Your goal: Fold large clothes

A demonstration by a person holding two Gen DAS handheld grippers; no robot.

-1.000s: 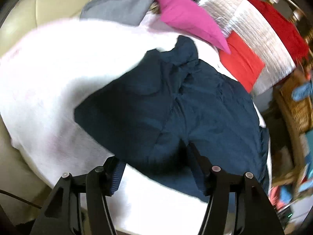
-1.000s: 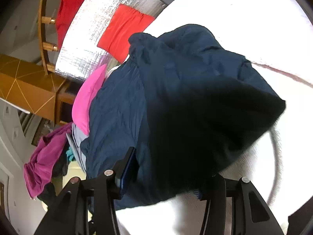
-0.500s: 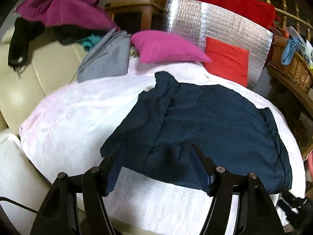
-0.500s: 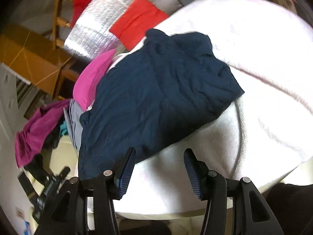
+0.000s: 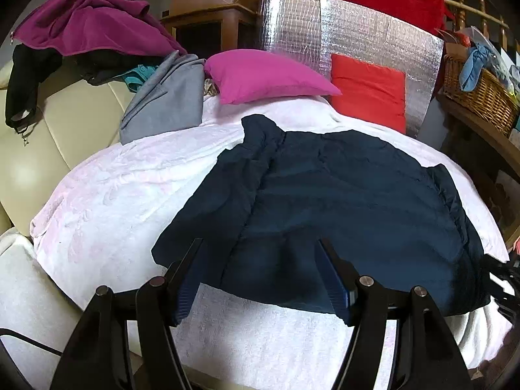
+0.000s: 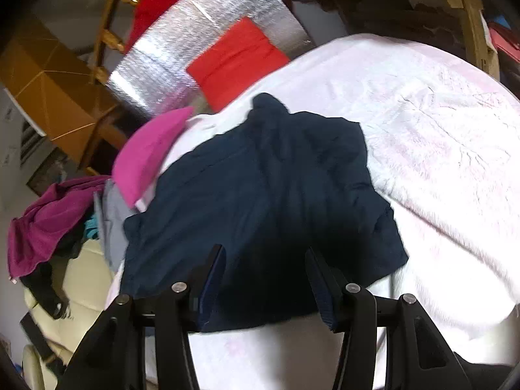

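A dark navy garment lies spread on a white blanket, its collar pointing to the far side. My left gripper hovers over the garment's near edge, its jaws wide apart with nothing pressed between the blue pads. In the right wrist view the same navy garment rests on the blanket. My right gripper hangs open above its near hem. The cloth shows through the gap but lies below the fingers.
A pink pillow, a grey garment and a red cushion against a silver foil panel line the far side. A magenta garment drapes over the cream sofa. A wicker basket stands at right.
Both grippers have drawn back and up from close over the navy garment, and both views have rolled more level. The left jaws stand a little wider. The garment stays lying on the blanket.
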